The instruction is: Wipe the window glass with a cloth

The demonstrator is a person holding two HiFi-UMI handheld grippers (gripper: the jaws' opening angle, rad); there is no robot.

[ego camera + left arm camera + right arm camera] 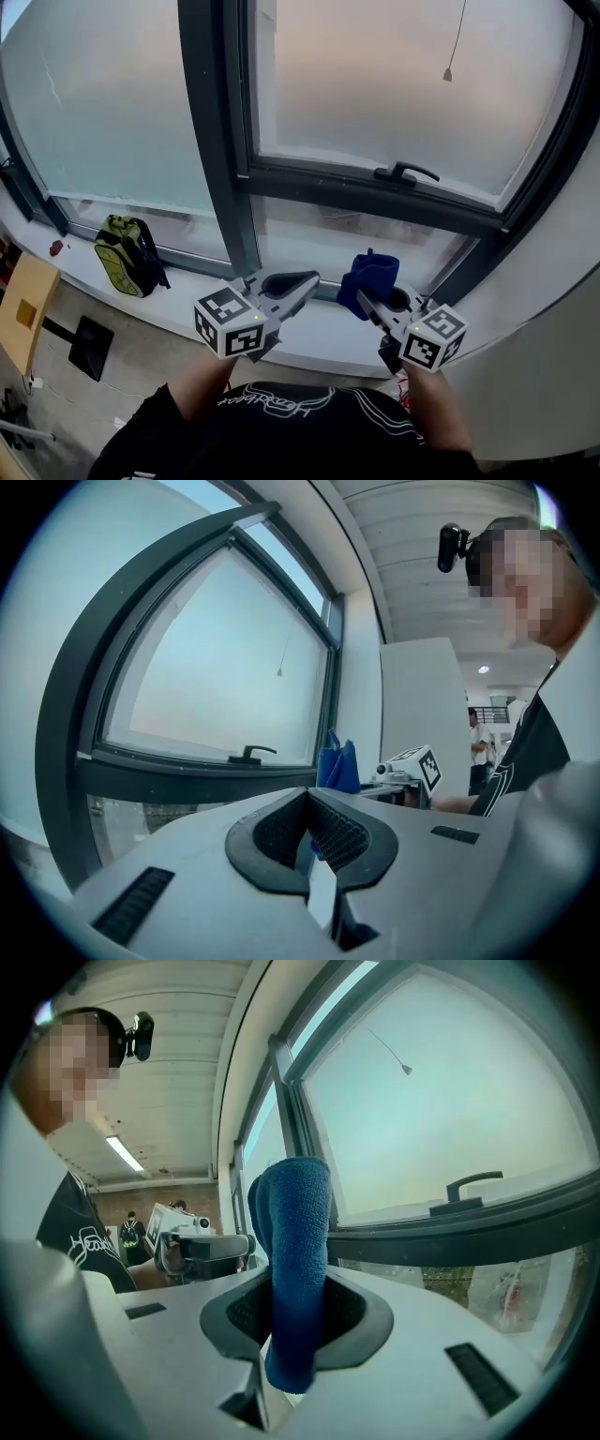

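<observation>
Left gripper point(298, 284): the left gripper view shows its black ribbed pads point(349, 836) brought together at the tips, with nothing clamped between them. It is held in front of the white window sill point(187, 305), just left of the right gripper.

Right gripper point(372, 302): clamped on a folded dark blue terry cloth point(371, 277). In the right gripper view the cloth point(295, 1241) stands upright between the pads, its upper part rising well above the jaws and a short end hanging below them.

Position of cloth: in the head view it is in front of the lower fixed pane, beside the dark grey metal window frame point(220, 141) and below the upper frosted glass pane point(394, 75). The right gripper view shows the cloth to the left of the glass point(450, 1110). Contact with the glass cannot be confirmed from any view.

Window fittings: a black lever handle point(405, 173) sits on the lower rail of the upper sash. A thin pull cord with a small end weight point(448, 73) hangs before the pane.

Other items: a green and black backpack point(127, 255) stands on the sill to the left, well apart from both grippers. The person's black shirt with white print point(281, 412) fills the lower edge of the head view.
</observation>
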